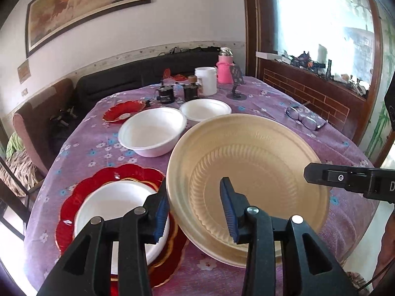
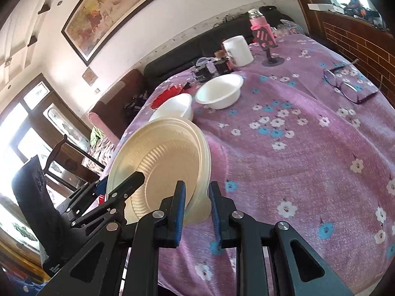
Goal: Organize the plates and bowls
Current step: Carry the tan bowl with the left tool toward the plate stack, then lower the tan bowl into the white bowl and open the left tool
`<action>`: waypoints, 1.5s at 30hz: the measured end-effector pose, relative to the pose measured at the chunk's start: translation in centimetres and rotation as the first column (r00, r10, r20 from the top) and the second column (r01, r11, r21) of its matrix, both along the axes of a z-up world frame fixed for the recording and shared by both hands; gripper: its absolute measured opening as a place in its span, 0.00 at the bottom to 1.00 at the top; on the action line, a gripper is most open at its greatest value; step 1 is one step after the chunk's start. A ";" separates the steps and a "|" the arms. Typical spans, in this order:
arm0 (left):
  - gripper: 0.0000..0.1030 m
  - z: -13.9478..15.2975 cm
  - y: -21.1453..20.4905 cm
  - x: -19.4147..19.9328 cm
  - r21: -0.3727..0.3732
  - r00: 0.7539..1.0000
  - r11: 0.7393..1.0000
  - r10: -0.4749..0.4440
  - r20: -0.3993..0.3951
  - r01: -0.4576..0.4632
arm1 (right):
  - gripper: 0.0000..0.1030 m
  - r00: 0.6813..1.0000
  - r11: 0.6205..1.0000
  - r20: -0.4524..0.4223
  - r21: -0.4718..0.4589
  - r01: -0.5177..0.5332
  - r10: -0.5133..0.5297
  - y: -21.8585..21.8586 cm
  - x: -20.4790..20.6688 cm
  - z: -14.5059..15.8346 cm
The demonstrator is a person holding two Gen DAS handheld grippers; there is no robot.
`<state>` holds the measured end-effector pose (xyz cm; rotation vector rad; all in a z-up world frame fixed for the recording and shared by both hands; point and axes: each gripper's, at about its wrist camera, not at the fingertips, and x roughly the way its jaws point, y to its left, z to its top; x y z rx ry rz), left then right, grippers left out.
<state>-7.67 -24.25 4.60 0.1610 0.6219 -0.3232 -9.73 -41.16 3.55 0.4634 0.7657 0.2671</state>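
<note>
The big red scalloped plate (image 1: 81,192) near the table's front left edge is partly hidden by the white foam bowl (image 1: 116,202) sitting in it and by the black left gripper (image 1: 195,209). The tilted cream plastic plate (image 1: 246,167) hides the tablecloth under it. Its near rim goes behind the gripper's blue pads (image 1: 161,212). In the right wrist view, that plate covers most of one white bowl (image 2: 176,107). The small dark jars (image 1: 177,91) at the table's far edge are too tiny to read. The window (image 1: 321,19) is washed out by bright light.
</note>
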 end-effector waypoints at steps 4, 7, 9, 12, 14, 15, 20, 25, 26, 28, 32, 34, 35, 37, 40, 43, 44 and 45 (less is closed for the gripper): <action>0.37 0.6 2.1 0.2 -0.023 0.999 0.999 0.033 0.003 -0.033 | 0.21 0.999 0.999 0.007 -0.001 -0.037 0.037 1.7 1.0 0.7; 0.37 1.0 3.7 0.3 -0.034 0.998 0.998 0.062 0.003 -0.061 | 0.21 0.998 0.998 0.010 0.002 -0.065 0.065 3.1 1.8 1.0; 0.38 1.2 5.1 0.3 -0.042 0.996 0.996 0.085 0.005 -0.084 | 0.21 0.996 0.996 0.013 0.004 -0.090 0.090 4.2 2.4 1.3; 0.39 1.3 7.0 0.2 -0.049 0.993 0.992 0.119 0.005 -0.119 | 0.21 0.992 0.992 0.014 0.010 -0.128 0.128 6.0 3.2 1.5; 0.39 1.2 8.1 0.3 -0.053 0.990 0.989 0.142 0.002 -0.141 | 0.21 0.988 0.988 0.009 0.013 -0.152 0.152 7.4 3.8 1.4; 0.39 1.1 8.9 0.4 -0.056 0.987 0.986 0.158 -0.002 -0.158 | 0.21 0.987 0.987 0.007 0.014 -0.163 0.163 8.0 4.0 1.2; 0.39 0.5 11.6 0.5 -0.067 0.978 0.975 0.209 -0.022 -0.210 | 0.21 0.976 0.976 -0.017 0.015 -0.218 0.218 10.9 5.3 0.3; 0.39 -1.1 13.3 1.2 -0.063 0.968 0.967 0.242 -0.067 -0.246 | 0.21 0.970 0.971 -0.042 0.015 -0.239 0.240 12.7 6.3 -1.0; 0.39 -1.5 13.6 1.4 -0.065 0.966 0.966 0.246 -0.076 -0.251 | 0.21 0.969 0.970 -0.050 0.016 -0.242 0.242 13.0 6.5 -1.4; 0.39 -1.9 13.9 1.6 -0.067 0.964 0.964 0.250 -0.092 -0.256 | 0.21 0.968 0.970 -0.064 0.018 -0.241 0.242 13.2 6.9 -2.0; 0.39 -2.5 14.2 2.2 -0.067 0.962 0.963 0.254 -0.105 -0.262 | 0.21 0.967 0.971 -0.078 0.019 -0.240 0.241 13.6 7.4 -2.6; 0.39 -2.7 14.1 2.3 -0.066 0.961 0.963 0.253 -0.109 -0.261 | 0.21 0.967 0.971 -0.084 0.022 -0.238 0.239 13.5 7.7 -2.9; 0.39 -2.8 14.1 2.4 -0.064 0.961 0.963 0.253 -0.113 -0.261 | 0.21 0.968 0.972 -0.087 0.024 -0.236 0.237 13.5 7.8 -3.1; 0.39 -3.1 14.1 2.6 -0.062 0.960 0.964 0.252 -0.120 -0.260 | 0.21 0.968 0.972 -0.091 0.024 -0.234 0.235 13.5 7.9 -3.2; 0.39 -3.2 14.2 2.8 -0.062 0.959 0.963 0.252 -0.127 -0.261 | 0.21 0.967 0.972 -0.099 0.032 -0.233 0.235 13.5 8.1 -3.5; 0.39 -3.3 14.1 2.8 -0.060 0.959 0.963 0.252 -0.126 -0.261 | 0.23 0.966 0.972 -0.101 0.038 -0.234 0.236 13.4 8.2 -3.6; 0.39 -3.3 14.1 2.8 -0.059 0.959 0.963 0.253 -0.126 -0.262 | 0.23 0.966 0.971 -0.101 0.043 -0.235 0.238 13.4 8.1 -3.5; 0.39 -3.3 14.1 2.9 -0.060 0.959 0.963 0.252 -0.128 -0.261 | 0.23 0.965 0.970 -0.103 0.048 -0.237 0.241 13.4 8.1 -3.5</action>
